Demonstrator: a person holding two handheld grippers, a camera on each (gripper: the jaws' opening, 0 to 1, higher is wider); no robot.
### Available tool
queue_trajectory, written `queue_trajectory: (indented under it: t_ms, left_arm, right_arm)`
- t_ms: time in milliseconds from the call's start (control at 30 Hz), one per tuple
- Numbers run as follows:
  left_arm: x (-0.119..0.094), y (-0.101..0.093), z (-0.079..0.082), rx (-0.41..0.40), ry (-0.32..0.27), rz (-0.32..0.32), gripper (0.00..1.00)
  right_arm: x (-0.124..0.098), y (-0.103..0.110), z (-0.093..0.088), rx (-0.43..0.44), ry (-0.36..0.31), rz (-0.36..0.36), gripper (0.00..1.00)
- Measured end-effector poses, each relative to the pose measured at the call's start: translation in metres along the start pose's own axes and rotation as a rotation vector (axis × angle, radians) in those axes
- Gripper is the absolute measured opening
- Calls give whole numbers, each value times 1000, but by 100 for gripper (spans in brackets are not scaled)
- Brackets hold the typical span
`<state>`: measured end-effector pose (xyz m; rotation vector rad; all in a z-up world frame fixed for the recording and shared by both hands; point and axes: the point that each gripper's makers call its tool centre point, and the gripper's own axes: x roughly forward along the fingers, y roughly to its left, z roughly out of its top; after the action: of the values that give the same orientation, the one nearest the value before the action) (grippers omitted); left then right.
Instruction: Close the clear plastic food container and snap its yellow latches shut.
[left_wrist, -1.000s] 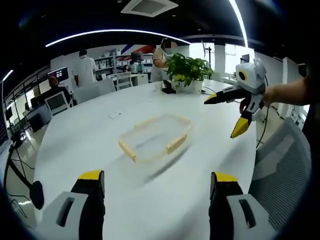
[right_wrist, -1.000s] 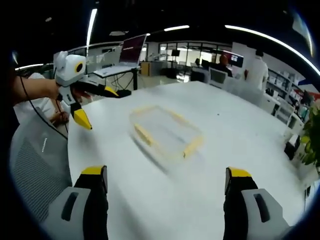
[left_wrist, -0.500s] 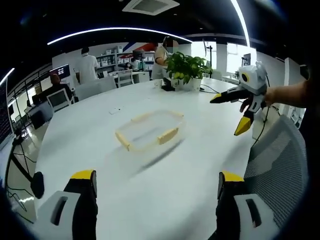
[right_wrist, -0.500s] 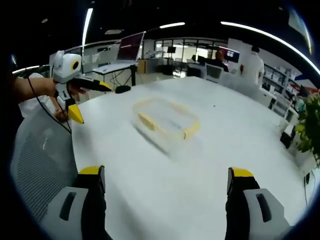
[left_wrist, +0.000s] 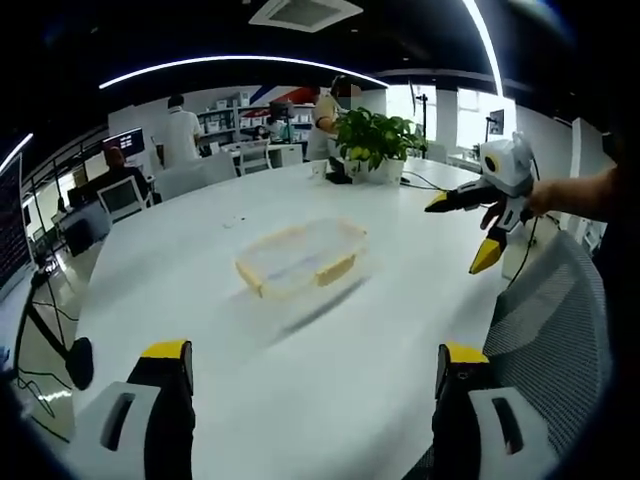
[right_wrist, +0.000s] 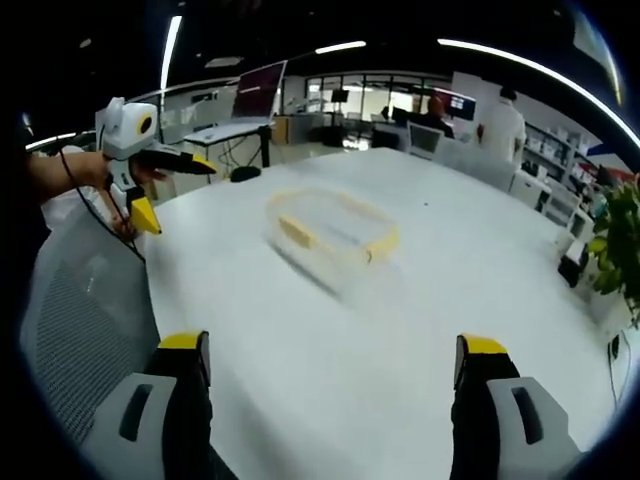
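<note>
The white table (left_wrist: 300, 380) carries the container (left_wrist: 300, 258) near its middle, well apart from every edge. Both views have drawn back over the last second, so the container sits farther off; its lid looks down and the yellow latches (right_wrist: 378, 246) seem shut, which suggests the task is finished. The left gripper (left_wrist: 312, 420) is spread and empty over the near edge. The right gripper (right_wrist: 325, 410) is likewise spread and empty, holding nothing.

Bright ceiling strips (fisheye-bent) glare; motion blur softens everything.
</note>
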<state>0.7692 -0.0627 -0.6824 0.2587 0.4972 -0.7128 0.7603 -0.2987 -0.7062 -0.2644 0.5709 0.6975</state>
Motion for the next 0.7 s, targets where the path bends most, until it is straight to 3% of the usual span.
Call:
queue_trajectory:
  t_ms: [700]
  left_arm:
    - [-1, 0, -4, -12, 7, -2, 99]
  right_arm:
    - [-1, 3, -3, -8, 14, 16, 100]
